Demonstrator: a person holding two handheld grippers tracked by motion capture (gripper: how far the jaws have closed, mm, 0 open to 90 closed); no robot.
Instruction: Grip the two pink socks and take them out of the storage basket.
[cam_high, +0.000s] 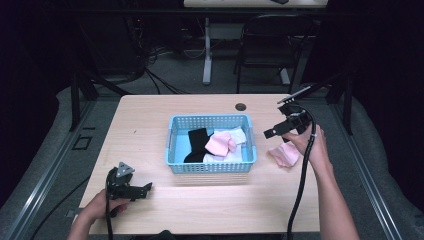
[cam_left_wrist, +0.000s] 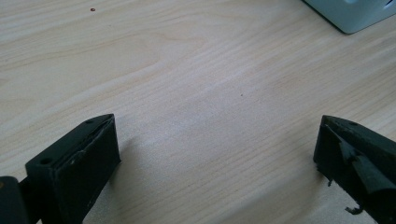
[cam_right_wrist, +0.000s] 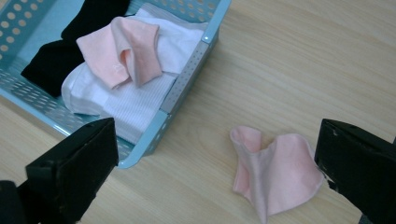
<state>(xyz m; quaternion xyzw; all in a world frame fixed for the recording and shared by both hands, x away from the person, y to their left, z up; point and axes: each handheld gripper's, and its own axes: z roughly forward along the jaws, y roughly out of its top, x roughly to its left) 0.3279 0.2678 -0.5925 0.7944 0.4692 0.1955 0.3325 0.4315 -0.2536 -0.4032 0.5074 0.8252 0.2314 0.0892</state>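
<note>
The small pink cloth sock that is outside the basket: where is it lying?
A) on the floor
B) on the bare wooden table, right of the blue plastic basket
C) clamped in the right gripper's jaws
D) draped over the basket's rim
B: the small pink cloth sock lies flat on the wooden table, apart from the blue plastic basket, with the right gripper open above it.

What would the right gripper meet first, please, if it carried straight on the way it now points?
Probably the crumpled pink sock on the wooden table, beside the blue plastic basket; the right gripper is open.
</note>
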